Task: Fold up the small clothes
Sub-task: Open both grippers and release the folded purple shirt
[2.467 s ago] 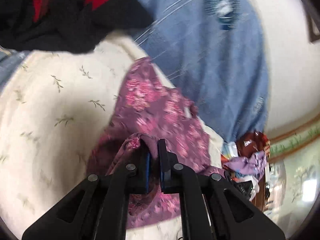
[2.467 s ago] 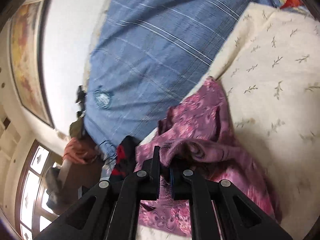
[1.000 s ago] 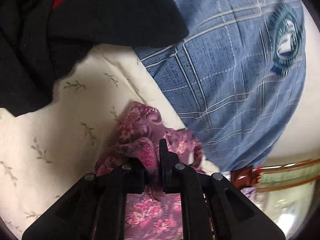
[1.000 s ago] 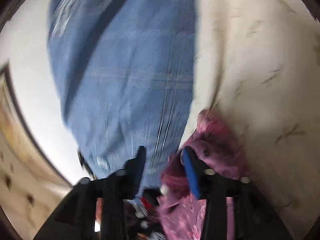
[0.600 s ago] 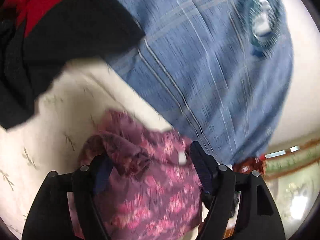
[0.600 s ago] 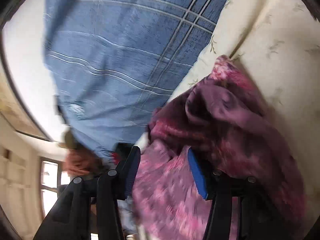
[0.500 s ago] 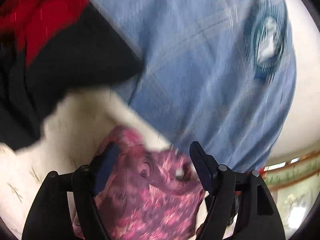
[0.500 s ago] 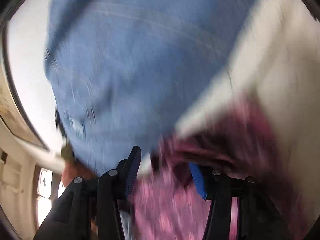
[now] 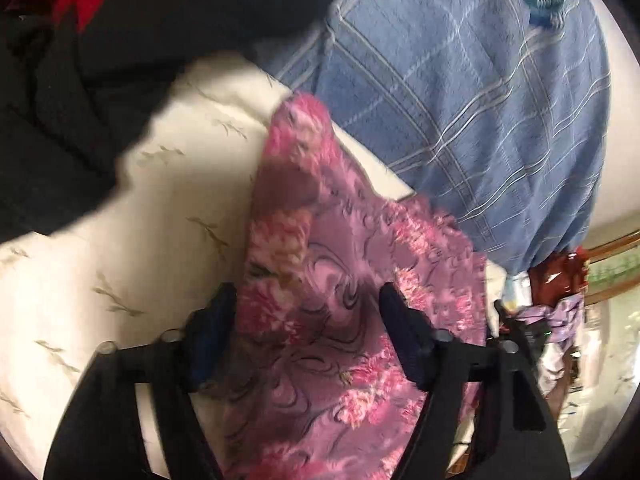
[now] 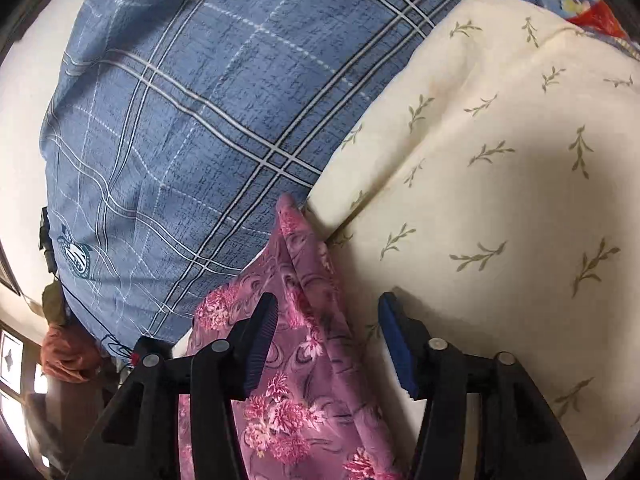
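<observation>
The purple floral garment lies flattened on the cream leaf-print bedding, one pointed corner reaching up toward the edge where the bedding meets a blue plaid cover. In the left wrist view the left claw is spread wide, its two fingers standing on either side of the cloth and pinching nothing; whether the fingertips touch the fabric cannot be told. In the right wrist view the same garment shows as a narrow folded strip running up to a point just beside a raised fold of the cream bedding, with the blue plaid cover behind it. The right claw is also spread apart, its left finger over the floral cloth and its blue-padded right finger over the cream bedding, gripping nothing. A black and red garment lies heaped on the bedding at the upper left of the left wrist view, well apart from the floral piece. A jumble of coloured clothes sits beyond the plaid cover's lower edge. No container is visible in either view.
</observation>
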The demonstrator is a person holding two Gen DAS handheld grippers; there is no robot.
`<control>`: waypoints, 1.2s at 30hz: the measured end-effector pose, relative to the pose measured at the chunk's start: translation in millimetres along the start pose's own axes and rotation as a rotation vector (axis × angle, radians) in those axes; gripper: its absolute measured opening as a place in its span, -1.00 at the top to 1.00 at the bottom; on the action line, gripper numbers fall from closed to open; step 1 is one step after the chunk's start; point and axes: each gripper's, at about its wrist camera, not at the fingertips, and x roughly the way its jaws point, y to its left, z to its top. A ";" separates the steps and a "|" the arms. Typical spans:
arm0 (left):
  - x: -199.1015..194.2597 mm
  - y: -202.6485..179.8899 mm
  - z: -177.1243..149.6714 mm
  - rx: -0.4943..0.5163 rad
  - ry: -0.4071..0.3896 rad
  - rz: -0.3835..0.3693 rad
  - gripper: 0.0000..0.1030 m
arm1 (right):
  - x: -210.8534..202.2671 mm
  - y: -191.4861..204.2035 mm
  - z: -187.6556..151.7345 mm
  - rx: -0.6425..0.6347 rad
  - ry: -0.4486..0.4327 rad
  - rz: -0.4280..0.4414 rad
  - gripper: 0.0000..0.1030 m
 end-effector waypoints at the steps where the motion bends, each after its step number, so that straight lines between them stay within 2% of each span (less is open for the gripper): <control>1: 2.4 -4.1 -0.5 0.013 0.004 -0.001 0.40 | 5.1 8.2 -1.2 -0.042 0.046 0.019 0.10; 2: 0.4 -8.6 -0.4 0.016 -0.014 0.003 0.48 | 6.9 16.8 -2.6 -0.084 0.070 0.002 0.67; 3: -2.3 -10.2 1.1 0.019 -0.041 0.011 0.55 | 9.0 28.7 -3.8 -0.143 0.077 -0.030 0.85; 4: -6.5 -12.9 1.8 0.032 -0.069 0.033 0.69 | 3.4 36.3 -5.2 -0.196 0.061 -0.041 0.85; 5: -5.9 -12.2 5.0 0.036 -0.082 0.057 0.72 | -6.0 39.7 -5.2 -0.218 0.022 -0.037 0.86; 7: 1.8 -1.4 9.3 0.019 -0.084 0.143 0.73 | -15.6 28.4 -2.1 -0.163 -0.026 -0.043 0.91; 8: 11.5 1.3 13.6 -0.011 -0.070 0.174 0.75 | -12.4 14.0 -1.5 -0.133 -0.014 -0.087 0.91; 9: 12.2 9.1 16.0 -0.055 -0.067 0.144 0.75 | -5.7 0.1 -3.0 -0.109 0.020 -0.134 0.91; 10: 8.7 14.7 17.7 -0.099 -0.069 0.114 0.76 | -3.2 -8.9 -5.1 -0.092 0.044 -0.144 0.90; 12: -6.7 24.6 18.0 -0.178 -0.084 0.067 0.75 | -16.2 -11.0 -8.9 -0.053 0.018 -0.107 0.82; 13: -17.1 27.5 14.7 -0.180 -0.095 0.053 0.74 | -26.7 -8.7 -11.2 -0.037 0.001 -0.091 0.76; 15: -36.3 29.4 2.7 -0.169 -0.105 0.027 0.74 | -57.0 -11.0 -18.7 -0.030 -0.017 -0.053 0.76; 16: -49.3 28.8 -9.8 -0.150 -0.104 0.003 0.62 | -69.3 -9.4 -24.1 -0.039 -0.023 -0.042 0.74; 17: -58.0 25.8 -24.4 -0.137 -0.102 -0.012 0.35 | -88.7 -8.7 -35.2 -0.058 -0.026 -0.036 0.68; 18: -66.1 25.6 -36.6 -0.127 -0.107 -0.024 0.19 | -98.7 -4.0 -45.4 -0.069 -0.023 -0.036 0.63; 19: -74.7 23.9 -53.4 -0.115 -0.114 -0.036 -0.09 | -102.8 -0.3 -53.0 -0.072 -0.024 -0.033 0.49; 20: -81.4 19.4 -74.1 -0.097 -0.127 -0.047 -0.18 | -116.0 -1.2 -64.4 -0.070 -0.029 -0.026 0.38; 22: -92.4 14.0 -112.4 -0.060 -0.133 -0.083 -0.21 | -139.5 -8.1 -90.2 -0.041 -0.038 -0.003 0.24; 23: -100.4 17.0 -129.7 -0.059 -0.132 -0.123 -0.30 | -141.3 -8.4 -101.3 -0.024 -0.040 -0.005 0.15; 26: -88.3 20.9 -166.6 -0.098 -0.102 -0.181 -0.36 | -151.1 -25.0 -129.0 0.037 -0.034 -0.003 0.07; 29: -60.8 29.0 -174.4 -0.182 -0.036 -0.185 -0.36 | -127.2 -29.7 -139.0 0.120 -0.007 0.012 0.08; 31: -51.8 33.9 -169.4 -0.248 -0.057 -0.206 -0.36 | -113.2 -22.2 -137.0 0.132 -0.059 0.039 0.08; 33: -57.8 37.8 -156.2 -0.320 -0.125 -0.230 -0.25 | -104.5 -18.8 -132.7 0.154 -0.103 0.028 0.11; 34: -58.9 37.7 -148.1 -0.337 -0.149 -0.233 0.33 | -101.0 -17.6 -130.7 0.166 -0.112 0.025 0.22; 35: -59.3 35.2 -138.4 -0.338 -0.152 -0.237 0.94 | -97.0 -15.1 -126.3 0.173 -0.108 0.027 0.68; 36: -60.8 32.9 -133.2 -0.335 -0.147 -0.241 0.91 | -96.7 -12.2 -121.9 0.168 -0.100 0.043 0.82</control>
